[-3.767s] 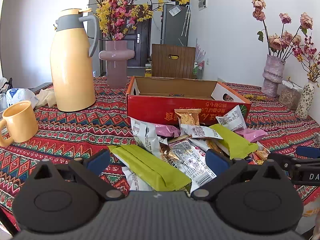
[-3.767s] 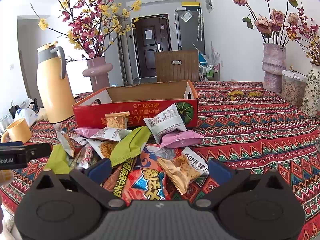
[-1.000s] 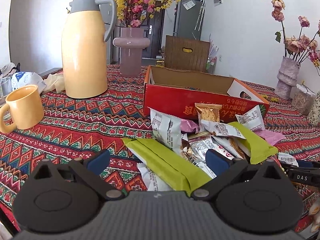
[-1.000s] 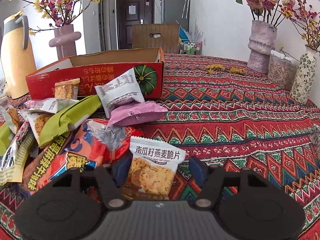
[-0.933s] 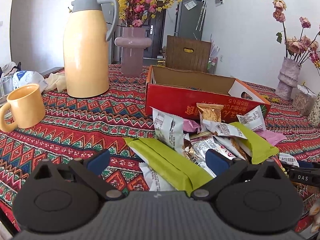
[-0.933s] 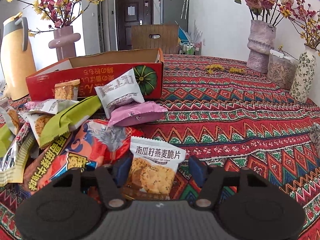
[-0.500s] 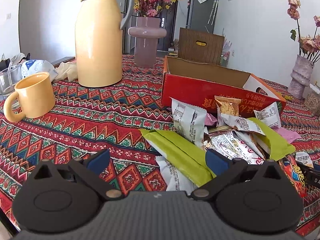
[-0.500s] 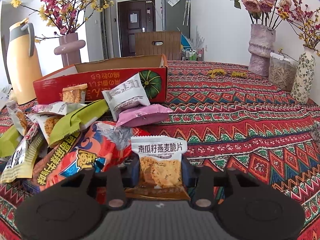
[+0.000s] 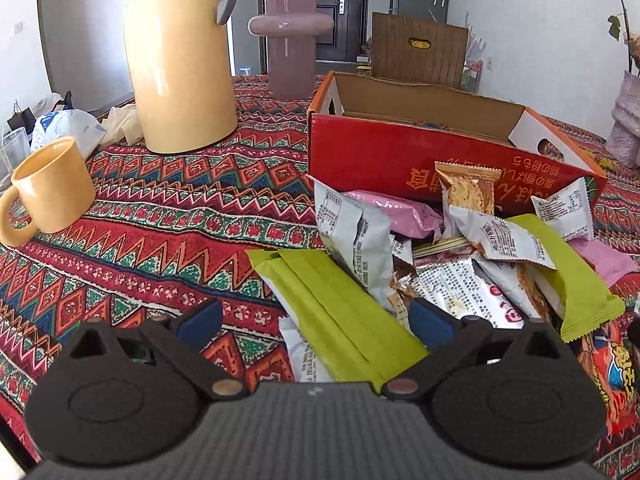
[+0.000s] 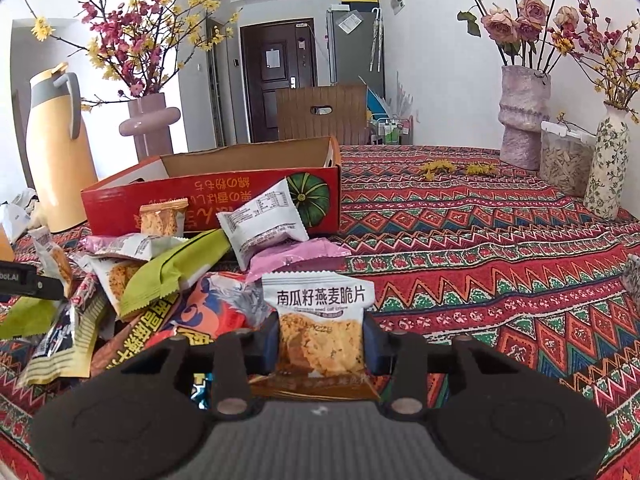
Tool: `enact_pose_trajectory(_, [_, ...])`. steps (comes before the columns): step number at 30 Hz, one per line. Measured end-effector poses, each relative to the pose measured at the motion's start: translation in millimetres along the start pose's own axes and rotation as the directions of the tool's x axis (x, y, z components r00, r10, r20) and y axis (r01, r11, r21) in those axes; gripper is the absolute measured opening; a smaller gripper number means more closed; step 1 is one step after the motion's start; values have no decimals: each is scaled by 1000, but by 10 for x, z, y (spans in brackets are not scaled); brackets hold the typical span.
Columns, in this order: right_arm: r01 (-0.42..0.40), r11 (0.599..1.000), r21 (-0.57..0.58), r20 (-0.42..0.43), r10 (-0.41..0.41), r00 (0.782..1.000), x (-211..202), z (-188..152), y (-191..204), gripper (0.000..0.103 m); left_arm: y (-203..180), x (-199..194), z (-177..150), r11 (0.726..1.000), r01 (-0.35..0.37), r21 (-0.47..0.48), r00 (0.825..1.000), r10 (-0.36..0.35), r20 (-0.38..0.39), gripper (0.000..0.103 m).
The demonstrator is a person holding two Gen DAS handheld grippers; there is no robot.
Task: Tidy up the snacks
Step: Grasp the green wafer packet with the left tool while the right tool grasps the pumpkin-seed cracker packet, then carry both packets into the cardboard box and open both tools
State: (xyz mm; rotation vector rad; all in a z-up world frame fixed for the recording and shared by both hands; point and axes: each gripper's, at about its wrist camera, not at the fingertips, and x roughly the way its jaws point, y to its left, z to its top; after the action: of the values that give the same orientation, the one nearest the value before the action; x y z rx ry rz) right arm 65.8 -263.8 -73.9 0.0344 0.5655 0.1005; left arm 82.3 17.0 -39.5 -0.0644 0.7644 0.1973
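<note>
A pile of snack packets (image 9: 460, 256) lies on the patterned tablecloth in front of an open red cardboard box (image 9: 420, 152). The pile also shows in the right wrist view (image 10: 152, 272), before the same box (image 10: 224, 188). My right gripper (image 10: 320, 340) is shut on a white and orange oat crisp packet (image 10: 320, 320) and holds it upright, lifted off the cloth. My left gripper (image 9: 316, 320) is open and empty, low over a long green packet (image 9: 340, 312) at the pile's left edge.
A yellow thermos jug (image 9: 176, 60), a yellow mug (image 9: 48, 188) and a mauve vase (image 9: 290, 40) stand at the left. At the right stand a pink vase (image 10: 520, 116), a seed jar (image 10: 564, 160) and a floral vase (image 10: 608, 164). Bare cloth (image 10: 480, 248) lies right of the pile.
My right gripper has closed on the oat crisp packet and raised it off the pile. My left gripper has shifted left and forward, staying open.
</note>
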Motion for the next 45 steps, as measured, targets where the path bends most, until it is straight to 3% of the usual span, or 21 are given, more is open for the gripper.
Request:
enact_pose_trajectory(5, [-14, 1000, 4, 0, 14, 1000, -1, -14, 16, 39, 38, -20, -9, 1000, -8, 13, 1000, 8, -13, 79])
enact_pose_trajectory(10, [-22, 1000, 2, 9, 22, 1000, -45, -11, 32, 39, 127, -56, -39, 999, 1, 40, 1000, 0, -22, 47])
enact_pose_trajectory(12, [-21, 1000, 1, 11, 21, 1000, -63, -9, 41, 39, 162, -70, -37, 999, 6, 41, 1000, -5, -22, 40])
enact_pose_trajectory(19, [-22, 1000, -4, 28, 22, 999, -164, 4, 76, 40, 287, -162, -50, 999, 26, 35, 1000, -26, 6, 35])
enact_pose_trajectory(30, [-34, 999, -16, 48, 34, 998, -236, 61, 176, 40, 483, -447, 17, 999, 46, 14, 994, -47, 103, 35])
enact_pose_trajectory(45, [-45, 997, -57, 127, 52, 990, -203, 435, 323, 40, 325, -732, 431, 994, 101, 32, 962, -106, 250, 35])
